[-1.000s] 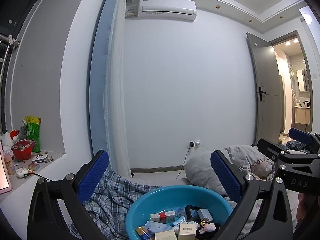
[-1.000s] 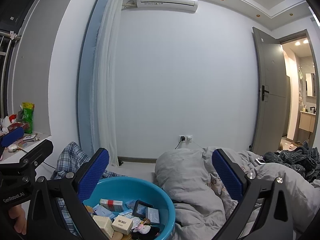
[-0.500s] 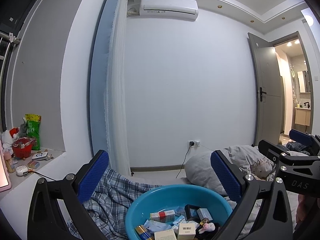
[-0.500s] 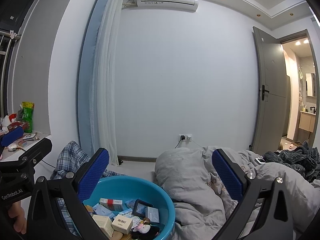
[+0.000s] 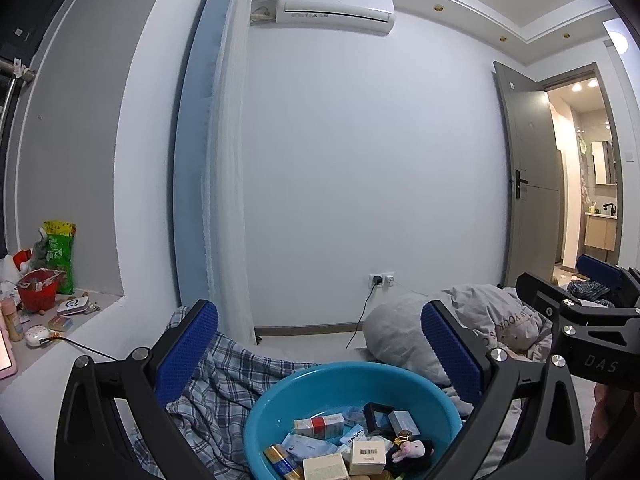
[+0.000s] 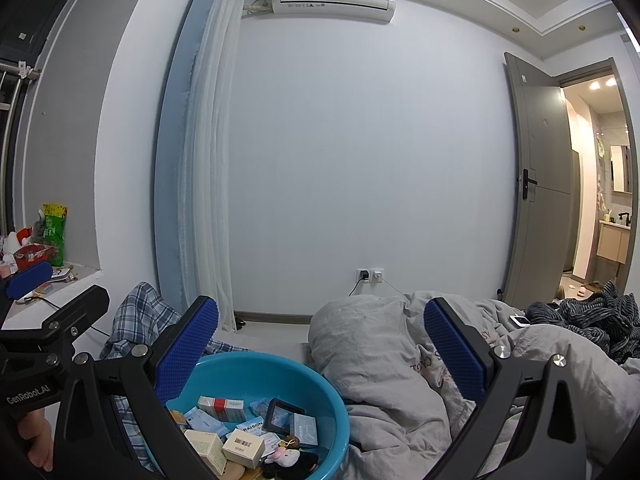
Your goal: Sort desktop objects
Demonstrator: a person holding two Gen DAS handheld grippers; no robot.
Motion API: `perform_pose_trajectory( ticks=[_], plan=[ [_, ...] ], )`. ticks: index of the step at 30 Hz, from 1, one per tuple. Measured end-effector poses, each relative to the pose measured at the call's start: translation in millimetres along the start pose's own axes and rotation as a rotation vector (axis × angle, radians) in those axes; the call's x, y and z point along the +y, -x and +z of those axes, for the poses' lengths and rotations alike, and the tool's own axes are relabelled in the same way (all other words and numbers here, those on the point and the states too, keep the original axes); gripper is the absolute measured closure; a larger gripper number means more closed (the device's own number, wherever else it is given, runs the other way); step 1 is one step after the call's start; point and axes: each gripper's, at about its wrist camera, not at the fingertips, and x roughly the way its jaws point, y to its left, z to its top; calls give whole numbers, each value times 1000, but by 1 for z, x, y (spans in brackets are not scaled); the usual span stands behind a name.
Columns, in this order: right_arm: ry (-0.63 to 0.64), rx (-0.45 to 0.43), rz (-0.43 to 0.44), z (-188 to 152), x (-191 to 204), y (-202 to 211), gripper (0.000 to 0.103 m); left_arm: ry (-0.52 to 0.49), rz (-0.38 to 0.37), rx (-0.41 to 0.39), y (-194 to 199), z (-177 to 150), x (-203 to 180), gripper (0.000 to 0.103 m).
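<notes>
The blue basin (image 5: 280,396) ran off the bottom edge in the left wrist view, its near rim and the front boxes cut away, and the left gripper (image 5: 320,352) finger covered part of its left rim. In the right wrist view the right gripper (image 6: 322,344) finger hid the basin's left wall, and print on the small boxes (image 6: 243,446) was too tiny to read apart from a barcode. Windowsill clutter (image 5: 44,300) sat too small to identify.
</notes>
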Motion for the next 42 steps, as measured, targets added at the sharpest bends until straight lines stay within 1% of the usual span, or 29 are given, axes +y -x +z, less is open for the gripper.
perform_pose_trajectory(
  ticks=[10, 42],
  plan=[
    [-10, 0, -3, -1, -3, -1, 1, 14, 3, 13, -3, 1, 2, 0],
    [-12, 11, 0, -4, -5, -1, 1, 0, 0, 32, -8, -3, -4, 0]
  ],
)
